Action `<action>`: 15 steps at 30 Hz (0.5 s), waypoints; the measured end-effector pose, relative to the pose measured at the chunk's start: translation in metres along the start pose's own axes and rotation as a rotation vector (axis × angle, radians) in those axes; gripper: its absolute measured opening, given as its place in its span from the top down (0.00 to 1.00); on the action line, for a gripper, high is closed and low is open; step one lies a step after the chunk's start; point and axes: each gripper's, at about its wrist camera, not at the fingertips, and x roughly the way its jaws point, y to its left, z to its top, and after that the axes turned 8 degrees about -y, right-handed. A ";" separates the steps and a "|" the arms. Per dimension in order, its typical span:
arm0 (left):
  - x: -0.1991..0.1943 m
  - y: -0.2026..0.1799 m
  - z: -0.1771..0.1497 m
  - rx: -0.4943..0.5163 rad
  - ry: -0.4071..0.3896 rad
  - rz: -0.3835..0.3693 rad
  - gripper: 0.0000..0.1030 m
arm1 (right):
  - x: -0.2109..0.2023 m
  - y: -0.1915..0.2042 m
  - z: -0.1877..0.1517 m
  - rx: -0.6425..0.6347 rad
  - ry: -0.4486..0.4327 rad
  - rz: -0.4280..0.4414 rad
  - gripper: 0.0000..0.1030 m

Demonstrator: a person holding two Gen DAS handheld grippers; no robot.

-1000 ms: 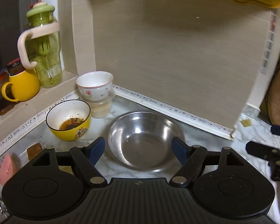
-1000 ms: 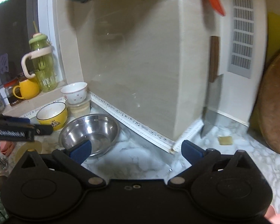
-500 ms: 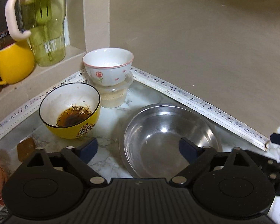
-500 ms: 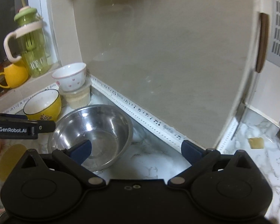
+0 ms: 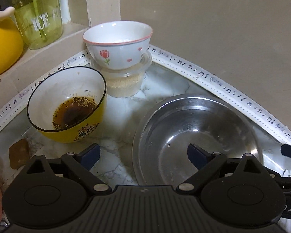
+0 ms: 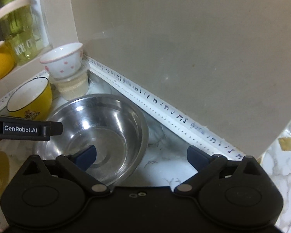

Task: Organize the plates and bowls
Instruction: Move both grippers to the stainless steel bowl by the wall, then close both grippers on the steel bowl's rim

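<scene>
A steel bowl (image 5: 196, 136) (image 6: 99, 128) stands empty on the marble counter in the wall corner. Left of it sits a yellow bowl (image 5: 67, 106) (image 6: 29, 99) with dark sauce residue. Behind them a white flowered bowl (image 5: 117, 42) (image 6: 63, 62) rests on a clear plastic tub (image 5: 124, 83). My left gripper (image 5: 143, 153) is open and straddles the steel bowl's left rim, its right finger inside, touching nothing. My right gripper (image 6: 142, 153) is open across the bowl's right rim, with its left finger inside. One left finger (image 6: 25, 129) shows as a black bar over the bowl.
A green bottle (image 6: 15, 29) and a yellow mug (image 5: 2, 46) stand on the window ledge at the left. The beige wall and a white trim strip (image 6: 164, 112) close in behind the bowls. A brown scrap (image 5: 18, 153) lies on the counter at the left.
Both grippers came forward and down to the steel bowl, which now fills the lower views. The left jaws spread wider; each gripper now has one finger over the bowl.
</scene>
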 end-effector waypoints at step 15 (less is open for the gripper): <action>0.027 0.001 0.002 -0.041 0.080 0.009 0.59 | 0.031 -0.003 -0.001 0.083 0.090 0.035 0.55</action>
